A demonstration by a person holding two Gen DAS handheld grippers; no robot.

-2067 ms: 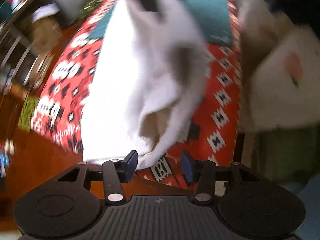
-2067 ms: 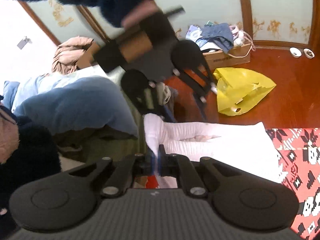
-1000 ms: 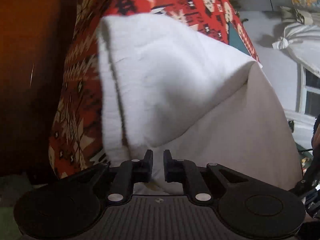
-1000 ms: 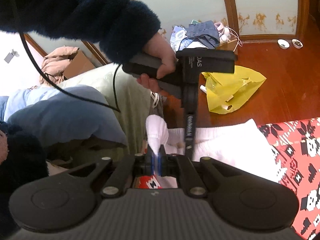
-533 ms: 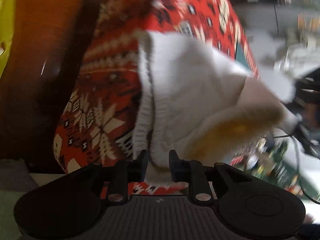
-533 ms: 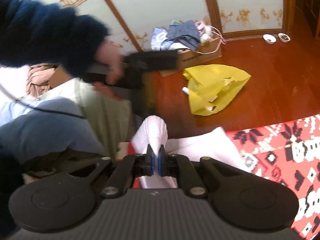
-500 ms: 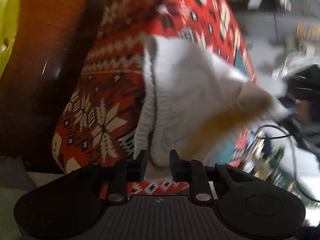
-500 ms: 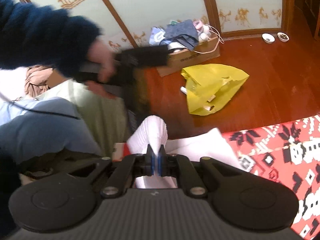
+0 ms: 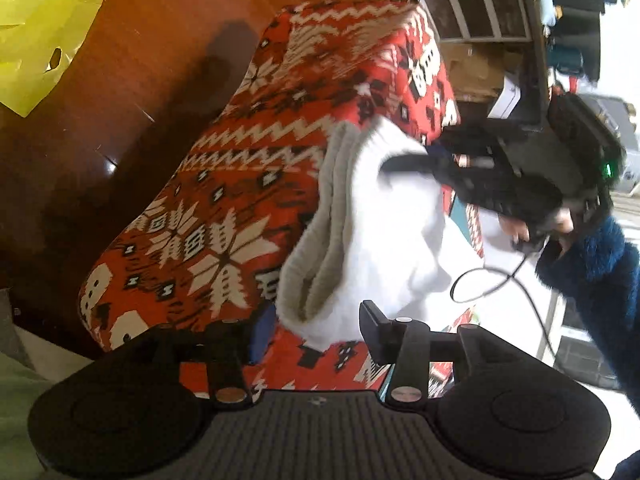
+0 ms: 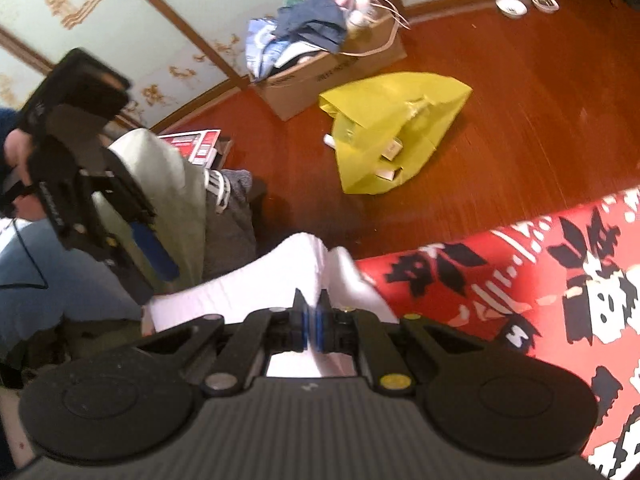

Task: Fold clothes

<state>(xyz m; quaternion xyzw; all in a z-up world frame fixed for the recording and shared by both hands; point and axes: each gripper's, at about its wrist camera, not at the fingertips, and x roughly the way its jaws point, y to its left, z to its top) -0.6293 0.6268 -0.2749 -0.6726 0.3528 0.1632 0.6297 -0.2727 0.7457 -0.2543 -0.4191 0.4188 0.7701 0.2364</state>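
Pinching white knit garment with ribbed grey hem (image 9: 384, 232), right tool (image 10: 311, 312) has jaws clamped on fabric fold, lifting it for fold-over. Left tool (image 9: 316, 326) gapes wide around hem, gripping nothing. Garment lies at near edge of red patterned table (image 9: 224, 208).

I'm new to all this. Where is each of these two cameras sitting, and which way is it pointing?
Left wrist view: sits on the left claw, open, looking along it at the white garment on the red patterned cover; the other hand and blue sleeve show.
Right wrist view: sits on the right claw, shut on the garment, facing the wooden floor and yellow bag.
Both views share the garment, cover, bag, and each other's claw.
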